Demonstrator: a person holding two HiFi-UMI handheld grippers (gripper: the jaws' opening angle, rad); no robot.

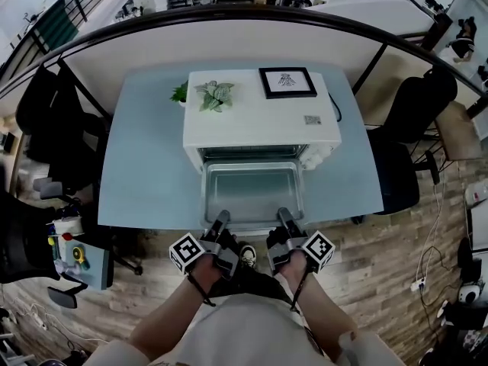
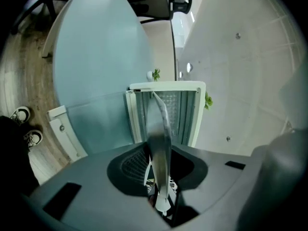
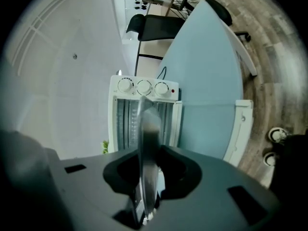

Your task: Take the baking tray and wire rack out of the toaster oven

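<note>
A white toaster oven (image 1: 259, 117) stands on a pale blue table (image 1: 145, 166), its front open toward me. The metal baking tray (image 1: 252, 193) sticks out of the oven mouth over the lowered door. My left gripper (image 1: 221, 219) is shut on the tray's near rim at the left, my right gripper (image 1: 284, 216) at the right. In the left gripper view the tray (image 2: 161, 138) runs edge-on out of the left gripper (image 2: 161, 170). The right gripper (image 3: 147, 172) clamps the tray (image 3: 147, 134) the same way. Thin bars (image 1: 248, 153) show inside the oven.
A small plant (image 1: 213, 94) and a framed picture (image 1: 287, 82) sit on the oven's top. The oven's knobs (image 3: 144, 86) face me. Black chairs (image 1: 415, 109) (image 1: 46, 117) flank the table. A cart with small items (image 1: 72, 258) stands on the wooden floor at my left.
</note>
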